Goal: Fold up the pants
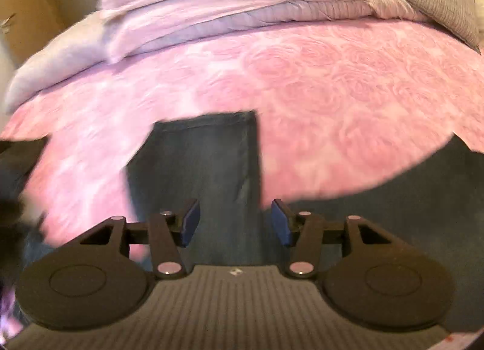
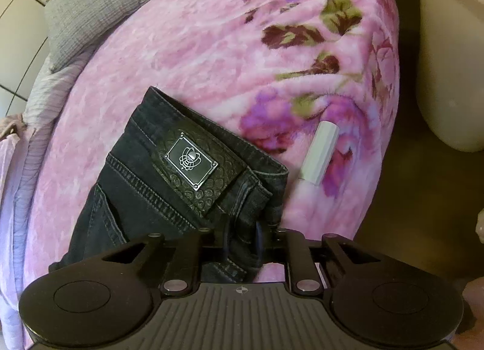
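Dark denim pants lie on a pink bed. In the left wrist view a pant leg (image 1: pixel 208 162) stretches away from me, its hem at the far end. My left gripper (image 1: pixel 235 223) hovers open over that leg, blue pads (image 1: pixel 190 223) apart with nothing between them. In the right wrist view the waistband (image 2: pixel 181 156) with its black leather patch (image 2: pixel 192 161) faces up. My right gripper (image 2: pixel 242 239) is shut on a bunch of denim at the waist's near corner.
A pink rose-patterned blanket (image 1: pixel 332 83) covers the bed. Folded lilac bedding (image 1: pixel 211 8) and a grey pillow (image 2: pixel 87 8) lie at the far end. A white tube (image 2: pixel 320 153) rests beside the waistband, near the bed's right edge (image 2: pixel 390 126).
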